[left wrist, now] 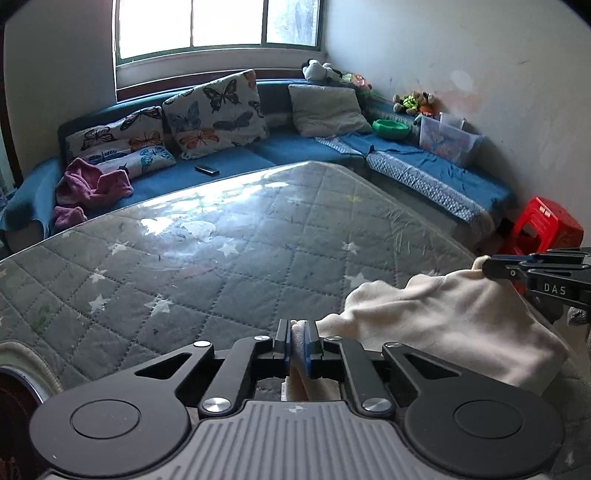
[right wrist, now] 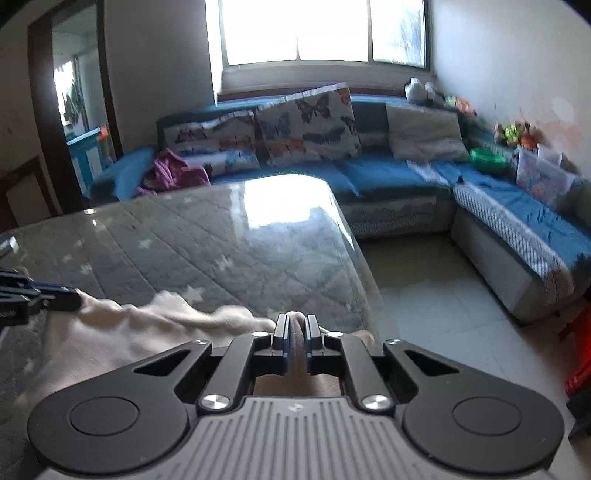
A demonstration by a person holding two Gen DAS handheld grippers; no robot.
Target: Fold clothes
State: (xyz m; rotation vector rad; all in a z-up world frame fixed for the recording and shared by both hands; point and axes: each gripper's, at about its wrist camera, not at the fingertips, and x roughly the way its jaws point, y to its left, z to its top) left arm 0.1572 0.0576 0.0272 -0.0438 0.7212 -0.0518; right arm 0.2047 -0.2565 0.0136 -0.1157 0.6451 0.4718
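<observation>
Nearest the quilted table [left wrist: 207, 266], the left gripper [left wrist: 298, 341] is pinched tight on one edge of the cream garment [left wrist: 454, 325], and the right gripper [right wrist: 297, 339] is pinched on another edge. Between them the cloth hangs stretched over the table's near corner. Beyond the table runs a blue sofa [left wrist: 295, 151] with butterfly cushions [left wrist: 218, 110]. Behind the sofa is a bright window [left wrist: 218, 26].

Cream garment [left wrist: 443, 317], grey star-quilted table cover [left wrist: 207, 273], blue sofa [left wrist: 295, 151], butterfly-print cushions [left wrist: 218, 110], red stool [left wrist: 543, 225].
</observation>
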